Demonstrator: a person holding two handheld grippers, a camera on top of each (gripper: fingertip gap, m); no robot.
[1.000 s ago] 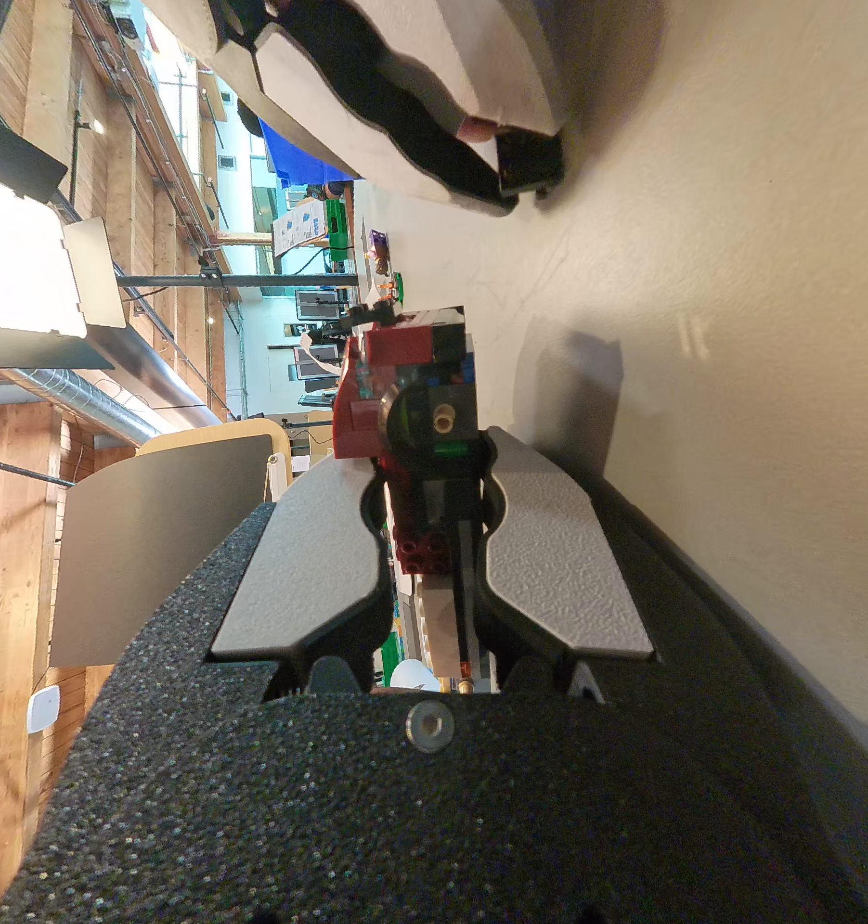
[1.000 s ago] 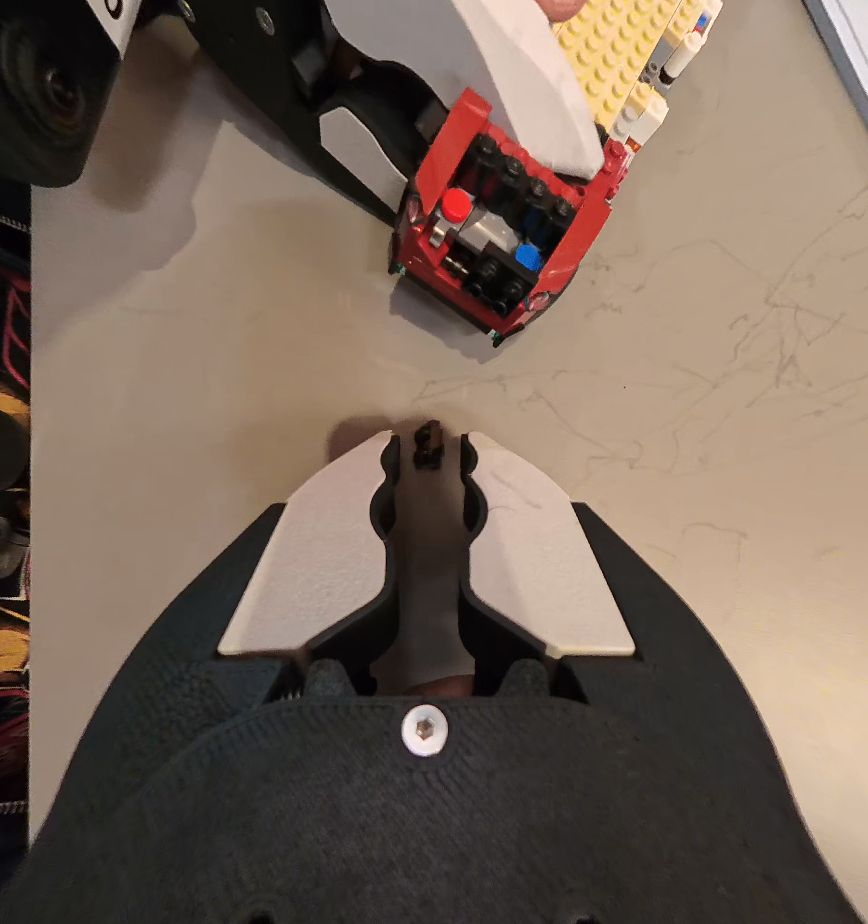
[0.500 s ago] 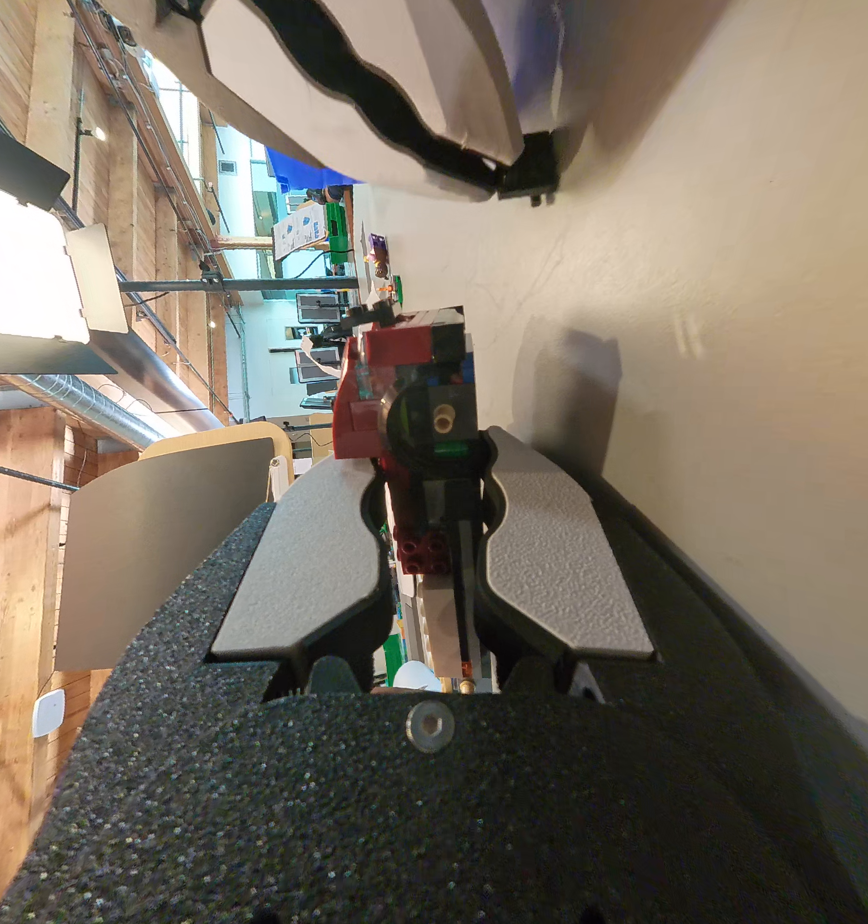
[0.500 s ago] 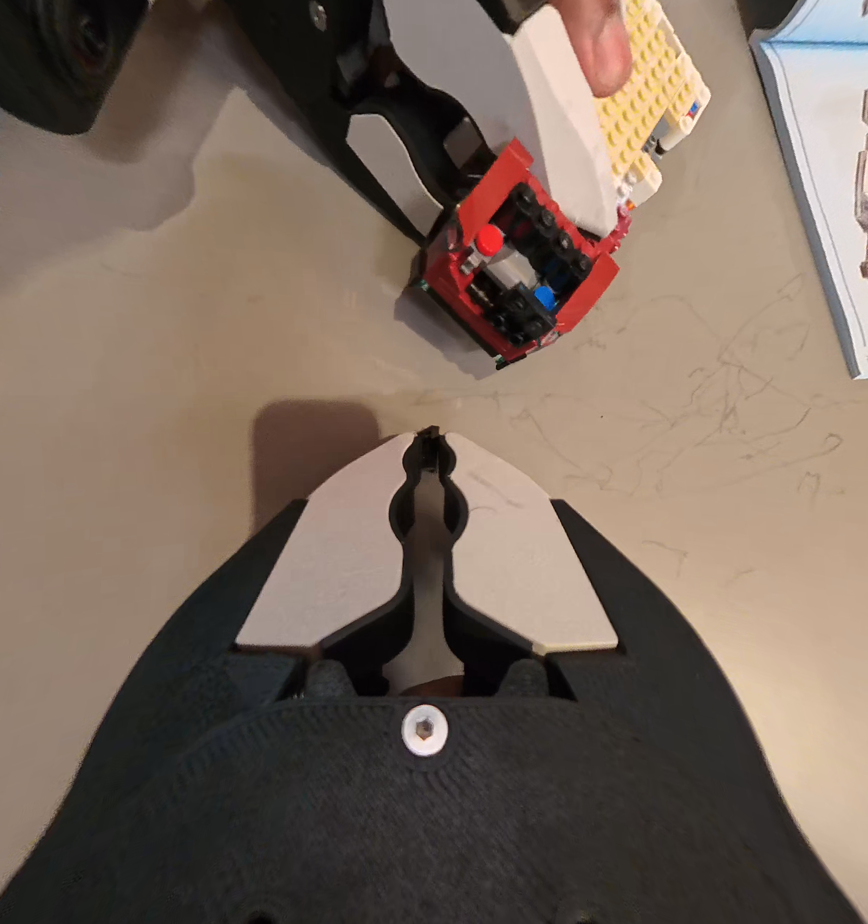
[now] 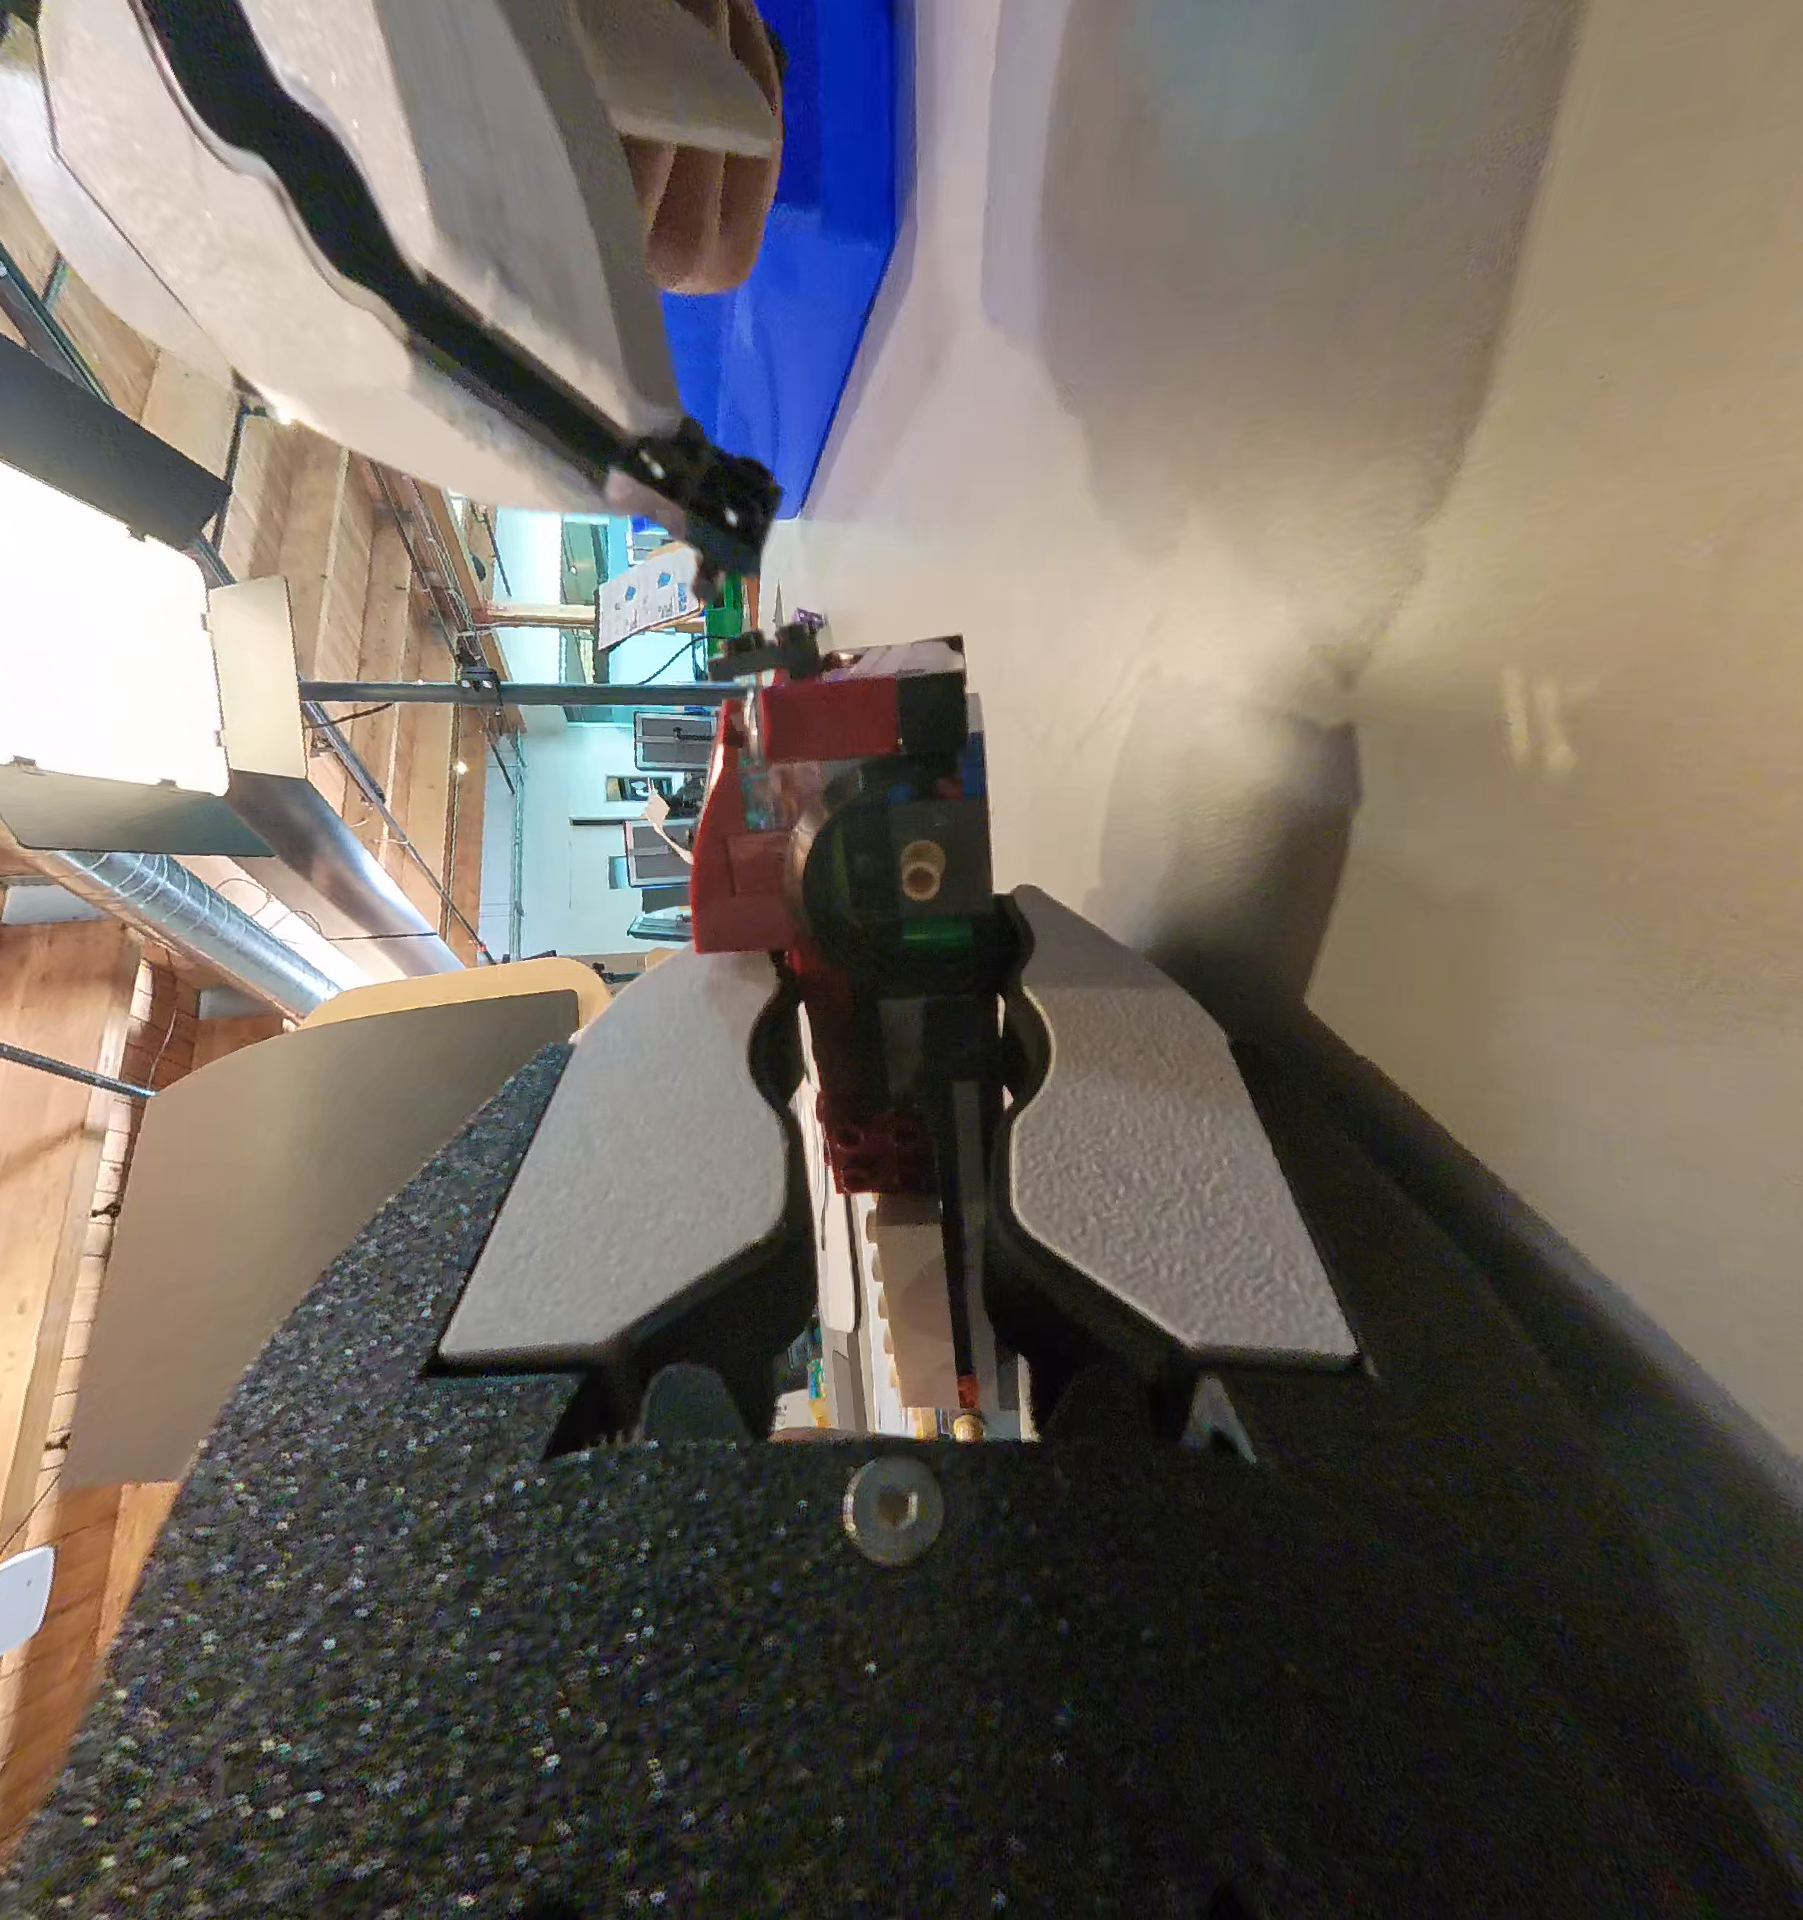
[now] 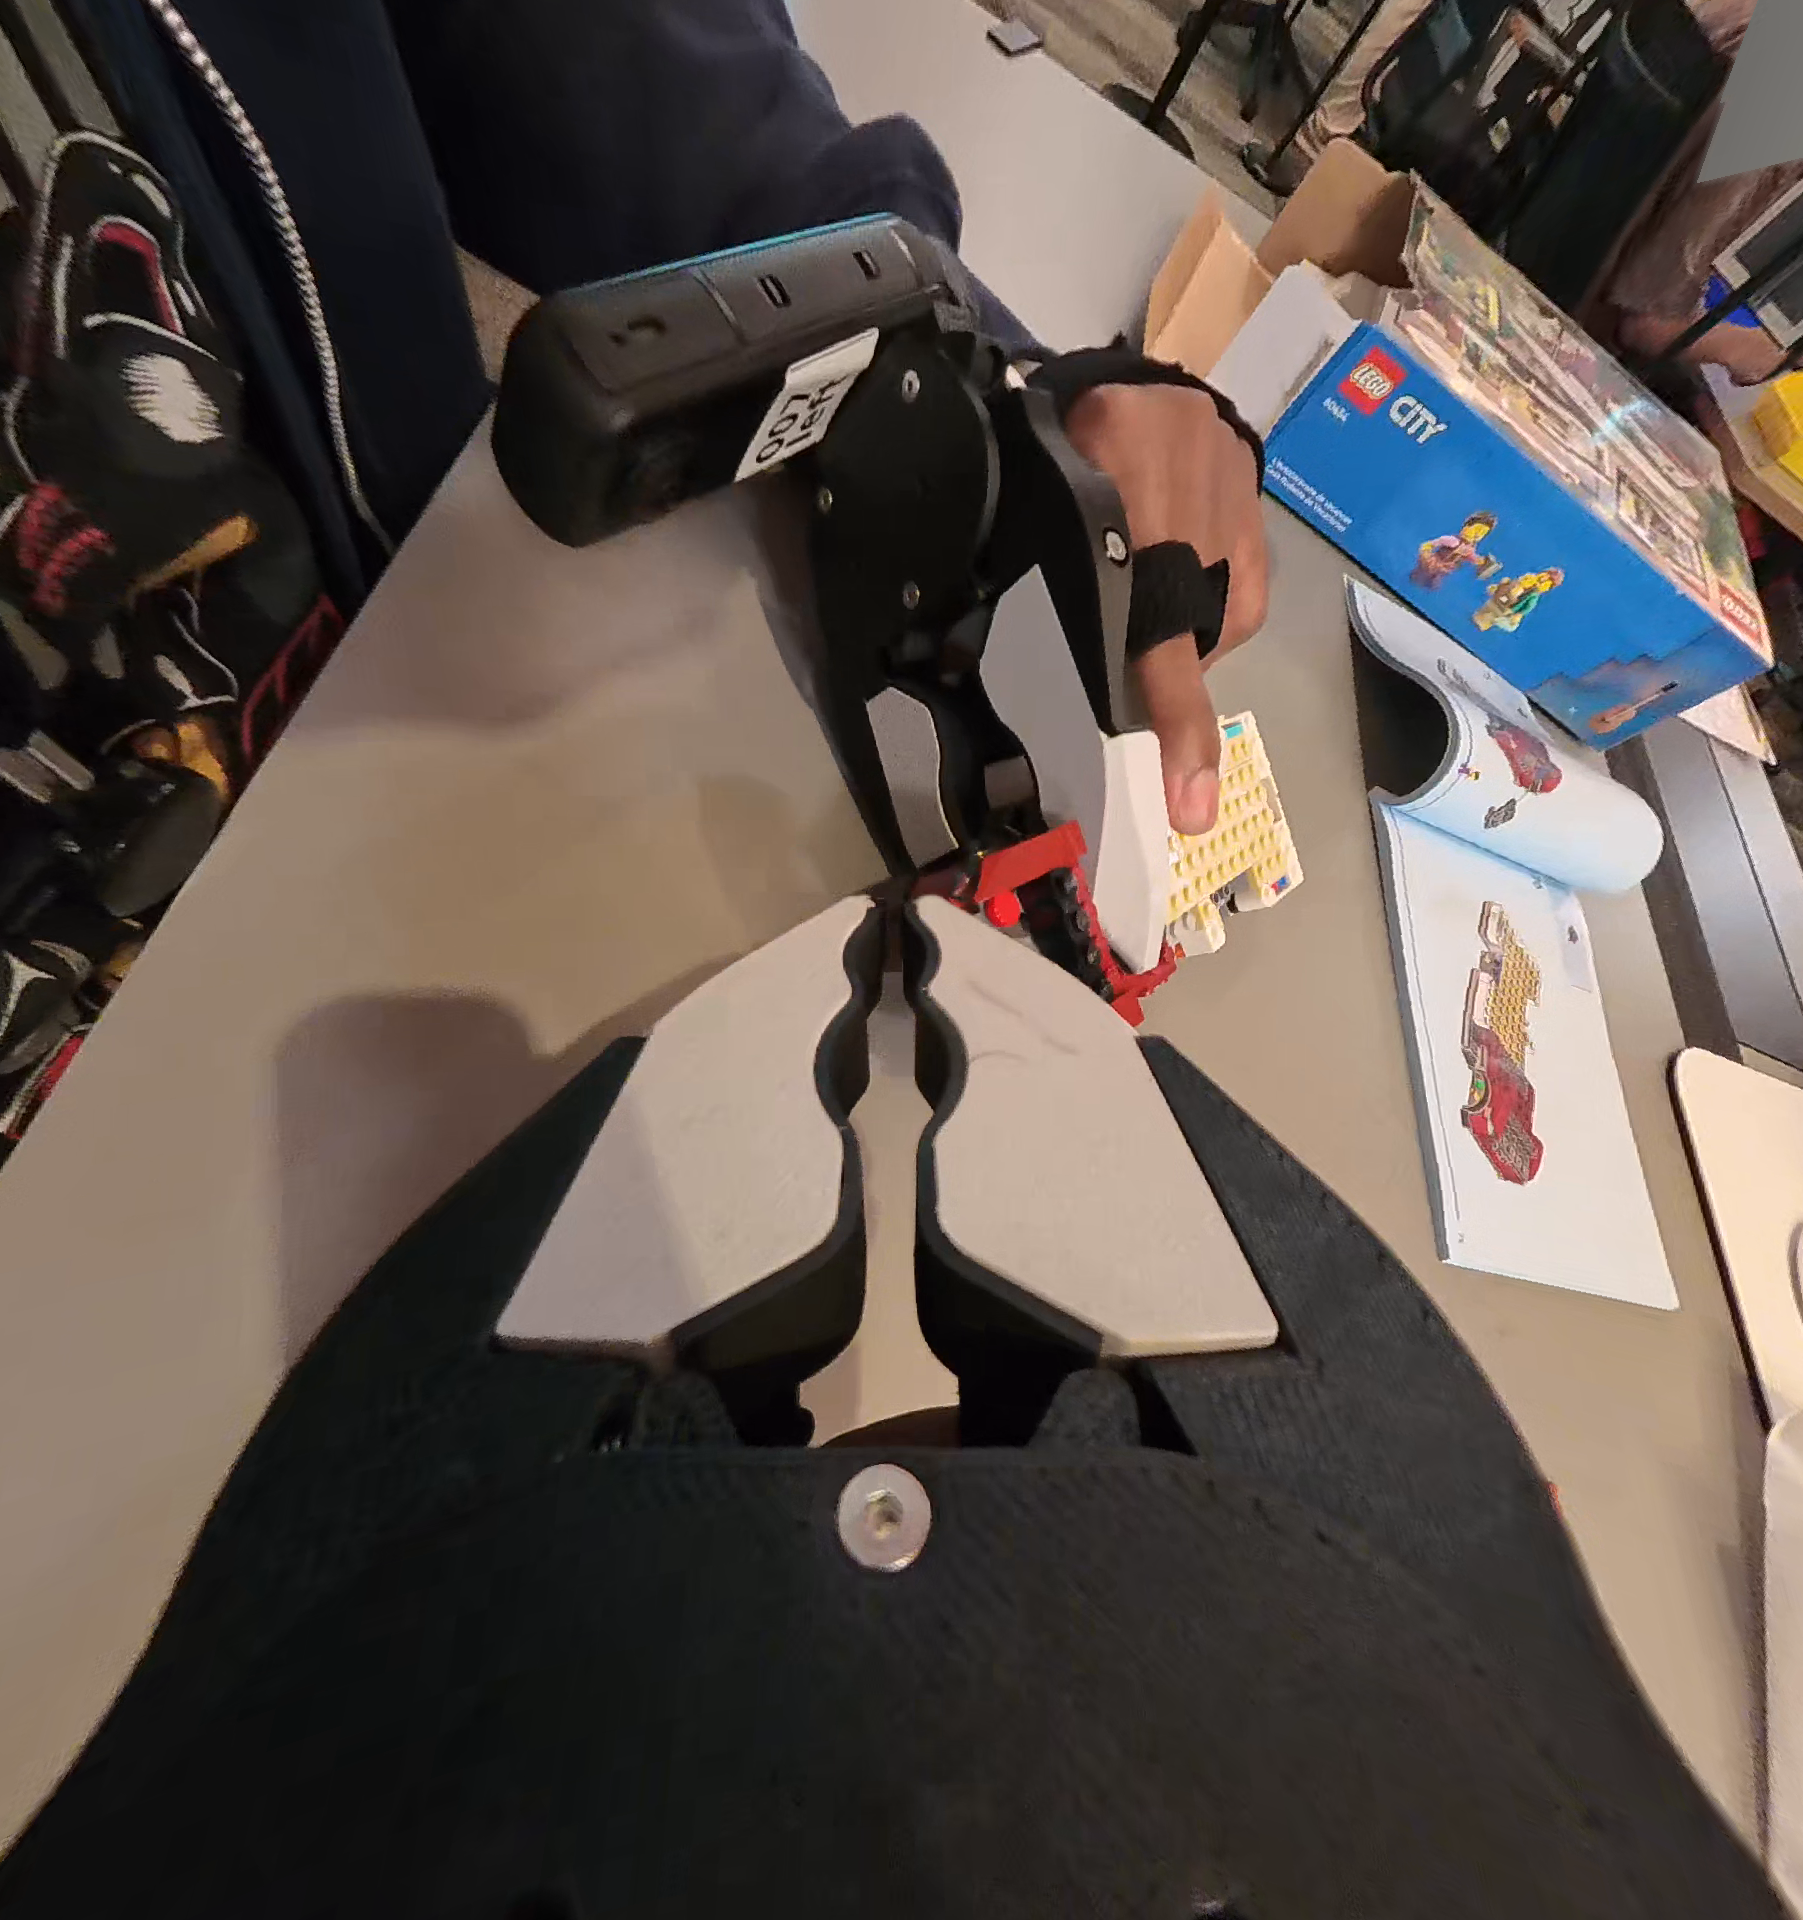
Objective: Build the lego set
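**Two claws at a brick car**

Pale grey, smooth and faintly scratched, the worktop (image 6: 523, 790) runs back toward timber walls and a ribbed silver duct (image 5: 201, 914).

On it, the left claw (image 5: 892, 940) grips a brick car (image 5: 855, 821): red studded body, black core, a clear rounded part and a small green piece at its near end. Both grainy grey fingers (image 5: 1136, 1101) press its sides, and the car sticks out beyond the tips. From the right wrist view the same car (image 6: 1042, 862) lies low on the worktop, with a cream studded plate (image 6: 1235, 821) at its far side. A hand (image 6: 1177, 520) with black straps around it holds this claw, one finger laid along the white outer finger.

The right claw (image 6: 889, 914) has its wavy, black-edged fingers pressed nearly together. From the left wrist view, a small black studded piece (image 5: 715, 494) is pinched at its tips, in the air just above the car's top edge.

Beside them lie an open booklet (image 6: 1520, 1039) with one page curled into a roll, a glossy blue box (image 6: 1520, 509), and brown cardboard (image 6: 1209, 270) behind it. A white tray (image 6: 1749, 1195) with rounded corners sits at the right edge.
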